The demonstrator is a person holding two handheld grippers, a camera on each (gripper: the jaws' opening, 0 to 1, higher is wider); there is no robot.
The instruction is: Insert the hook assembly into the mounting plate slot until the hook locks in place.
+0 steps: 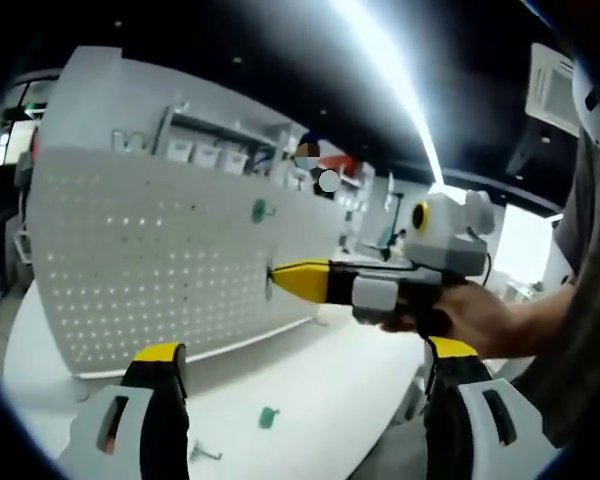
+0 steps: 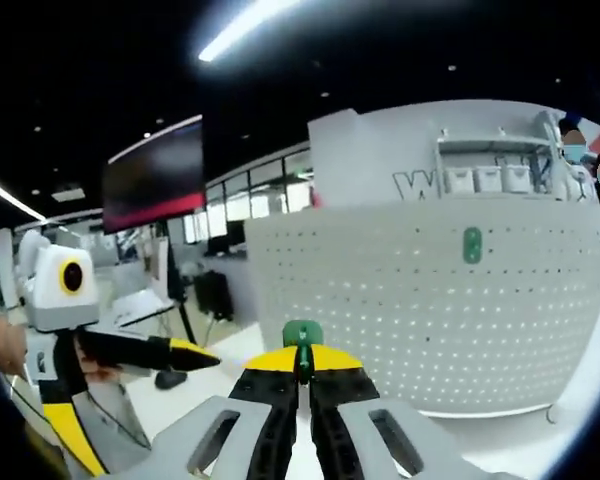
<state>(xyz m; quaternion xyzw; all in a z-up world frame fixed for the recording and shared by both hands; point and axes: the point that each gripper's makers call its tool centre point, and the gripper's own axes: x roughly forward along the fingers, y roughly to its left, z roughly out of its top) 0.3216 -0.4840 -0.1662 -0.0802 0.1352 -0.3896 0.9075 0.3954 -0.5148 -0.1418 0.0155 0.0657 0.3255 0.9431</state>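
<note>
In the right gripper view, the right tool (image 2: 302, 372) has its jaws drawn nearly together on a green hook (image 2: 302, 338), whose head stands up just above the yellow tips. Ahead of it rises the white perforated mounting plate (image 2: 380, 320), standing upright on the white surface (image 2: 540, 445). A second green hook (image 2: 471, 245) is already seated in the plate's upper part. The left tool (image 2: 185, 354) comes in from the left of this view, pointing toward the plate.

In the left gripper view, the left tool (image 1: 300, 370) has its jaws spread wide with nothing between them. Beyond, the right tool (image 1: 280, 281), held in a hand (image 1: 470, 315), has its yellow tips right at the face of the plate (image 1: 130, 260); whether the hook has entered a slot cannot be told. The seated hook (image 1: 260, 210) shows higher up. On the surface (image 1: 320, 380) lie a loose green piece (image 1: 268, 417) and a small metal part (image 1: 204, 454). Behind the plate, a shelf (image 1: 205, 140) carries a row of white bins (image 1: 208, 155); their contents cannot be made out.
</note>
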